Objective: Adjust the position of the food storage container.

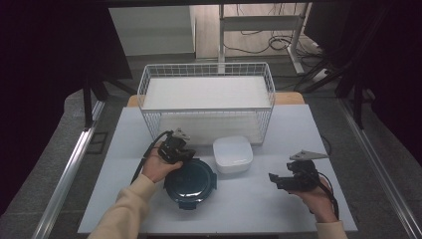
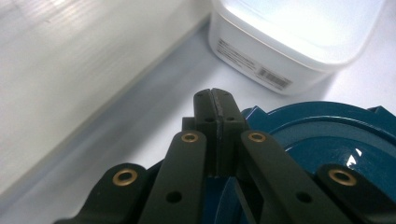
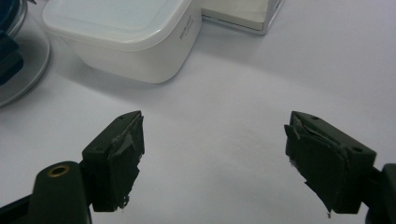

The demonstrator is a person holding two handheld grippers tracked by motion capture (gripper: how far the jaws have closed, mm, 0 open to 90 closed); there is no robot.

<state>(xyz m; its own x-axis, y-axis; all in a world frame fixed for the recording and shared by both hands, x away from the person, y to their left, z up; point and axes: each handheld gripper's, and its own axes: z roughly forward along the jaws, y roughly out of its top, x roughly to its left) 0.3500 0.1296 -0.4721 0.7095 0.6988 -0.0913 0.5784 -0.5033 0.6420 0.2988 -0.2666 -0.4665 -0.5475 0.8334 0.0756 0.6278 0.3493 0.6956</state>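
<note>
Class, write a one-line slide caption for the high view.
Left tool at the round blue lid's rim, right tool open over bare table, white container before a wire basket.

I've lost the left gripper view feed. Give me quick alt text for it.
The left hand-held gripper has its black jaws pressed together, tips over the rim of a round dark blue lid below. Beyond it on the white table sits a white lidded plastic container with a barcode label on its side, and a pale flat surface fills the upper left.
</note>
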